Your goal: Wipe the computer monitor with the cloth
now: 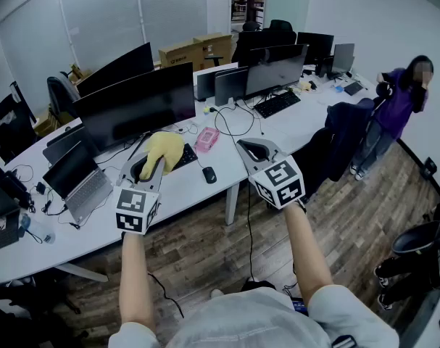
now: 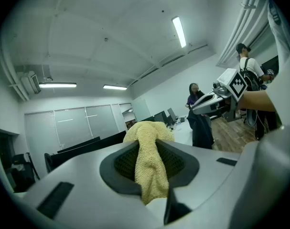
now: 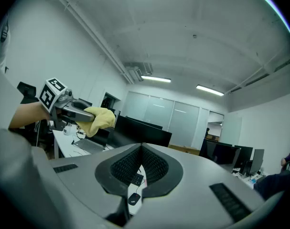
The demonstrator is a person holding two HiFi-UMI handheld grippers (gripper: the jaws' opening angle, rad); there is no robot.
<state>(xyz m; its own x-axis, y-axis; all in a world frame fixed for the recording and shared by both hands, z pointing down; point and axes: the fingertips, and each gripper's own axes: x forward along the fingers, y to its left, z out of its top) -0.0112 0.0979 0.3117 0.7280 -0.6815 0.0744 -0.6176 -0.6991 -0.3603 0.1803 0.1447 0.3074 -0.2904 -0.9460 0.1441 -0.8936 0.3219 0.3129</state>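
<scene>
A yellow cloth (image 1: 163, 151) hangs from my left gripper (image 1: 151, 167), which is shut on it; in the left gripper view the cloth (image 2: 149, 161) runs up between the jaws. The left gripper is held above the white desk (image 1: 176, 191), just in front of a wide black monitor (image 1: 136, 109). My right gripper (image 1: 257, 149) is shut with nothing in it, to the right over the desk's edge. The right gripper view shows its closed jaws (image 3: 142, 162), the left gripper with the cloth (image 3: 99, 119) at left, and the monitor (image 3: 140, 130) behind.
On the desk lie a black mouse (image 1: 209, 175), a pink object (image 1: 206, 139), a keyboard (image 1: 277, 104), a laptop (image 1: 78, 180) and cables. More monitors (image 1: 274, 69) stand farther right. A person (image 1: 401, 107) stands at the far right on the wooden floor (image 1: 350, 230).
</scene>
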